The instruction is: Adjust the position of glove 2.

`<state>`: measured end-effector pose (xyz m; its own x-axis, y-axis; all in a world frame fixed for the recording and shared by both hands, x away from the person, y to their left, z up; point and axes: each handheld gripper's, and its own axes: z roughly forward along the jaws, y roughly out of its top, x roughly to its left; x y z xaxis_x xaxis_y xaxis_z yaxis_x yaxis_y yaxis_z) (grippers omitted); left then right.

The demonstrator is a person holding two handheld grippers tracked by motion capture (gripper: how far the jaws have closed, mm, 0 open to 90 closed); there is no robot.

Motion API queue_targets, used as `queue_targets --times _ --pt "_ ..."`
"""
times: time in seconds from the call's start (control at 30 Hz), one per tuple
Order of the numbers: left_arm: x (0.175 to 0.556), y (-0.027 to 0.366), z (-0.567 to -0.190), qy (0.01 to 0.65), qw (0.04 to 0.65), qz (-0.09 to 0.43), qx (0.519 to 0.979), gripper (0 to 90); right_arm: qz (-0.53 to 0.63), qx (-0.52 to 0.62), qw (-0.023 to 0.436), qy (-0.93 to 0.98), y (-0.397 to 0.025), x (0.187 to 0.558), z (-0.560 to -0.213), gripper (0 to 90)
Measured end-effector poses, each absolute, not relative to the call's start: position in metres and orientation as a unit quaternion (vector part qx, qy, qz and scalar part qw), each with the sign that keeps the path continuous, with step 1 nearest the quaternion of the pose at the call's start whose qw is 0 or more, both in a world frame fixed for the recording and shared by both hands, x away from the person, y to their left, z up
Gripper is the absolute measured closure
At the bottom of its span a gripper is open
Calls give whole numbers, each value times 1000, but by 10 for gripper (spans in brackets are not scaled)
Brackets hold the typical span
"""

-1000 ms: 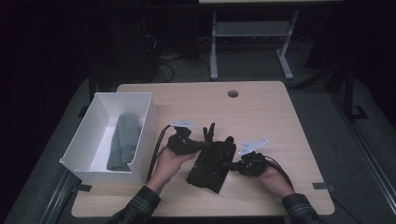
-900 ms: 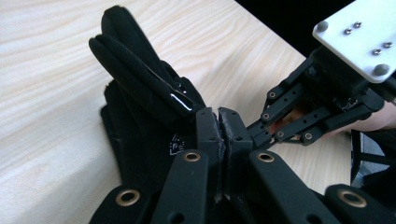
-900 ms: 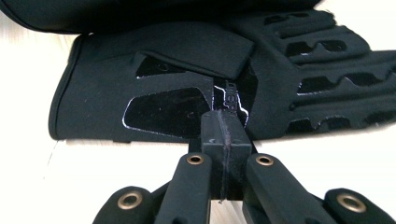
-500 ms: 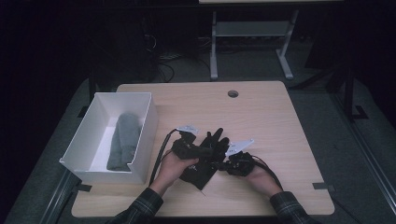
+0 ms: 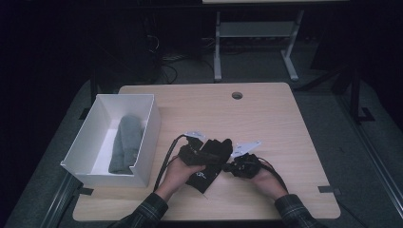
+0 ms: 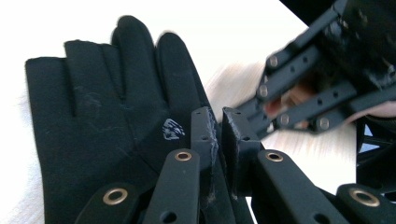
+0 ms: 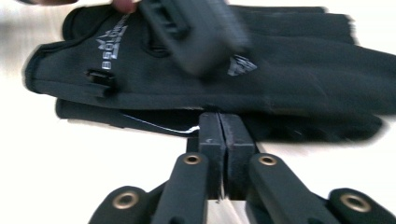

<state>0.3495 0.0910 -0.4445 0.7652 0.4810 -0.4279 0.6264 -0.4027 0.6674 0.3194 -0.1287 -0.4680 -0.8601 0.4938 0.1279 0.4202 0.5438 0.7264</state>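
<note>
Two grippers meet over a pair of black gloves (image 5: 209, 159) lying stacked near the front edge of the wooden table (image 5: 266, 109), just in front of the person. The left hand (image 5: 177, 172) and right hand (image 5: 266, 179) come in from the bottom of the high view, sleeves in a dark plaid. The left gripper (image 5: 197, 153) rests on the left side of the gloves; in the left gripper view its jaws stand nearly together, with a thin gap between them, pinching the edge of the upper glove (image 6: 107, 116) beside a small white logo. The right gripper (image 5: 234, 165) sits at the gloves' right edge; in the right gripper view its jaws are pressed tight together with their tips at the edge of the lower glove (image 7: 303, 126), though whether any fabric is caught between them cannot be told. White lettering marks the cuff of the upper glove there, and the other gripper crosses above it, blurred. Farther left on the table stands a white box (image 5: 145, 142), well apart from the gloves, with a folded grey cloth (image 5: 127, 142) lying inside it. Toward the far edge, a round cable hole (image 5: 236, 95) is set into the tabletop. Beyond the table, a grey metal stand (image 5: 256, 35) rises from a dark floor.
</note>
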Motion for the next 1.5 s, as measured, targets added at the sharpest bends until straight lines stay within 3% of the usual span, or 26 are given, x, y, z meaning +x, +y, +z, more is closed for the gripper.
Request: queue_targets --times 0.13,0.27,0.4,1.1,1.27,1.5 --pt "348 89 -448 327 424 -86 840 882 407 282 65 867 -146 322 -463 774" --pt "342 80 -454 316 404 -80 855 889 408 310 95 853 -165 323 -460 561" --pt "335 72 -454 301 385 -75 869 893 398 335 120 845 -183 326 -461 439" --pt "309 117 -441 262 300 12 917 884 355 373 151 844 -212 326 -477 233" --pt "311 116 -434 266 330 33 905 708 362 375 146 841 -212 328 -479 208" --pt "329 116 -430 277 346 80 893 347 371 379 143 836 -211 328 -481 185"
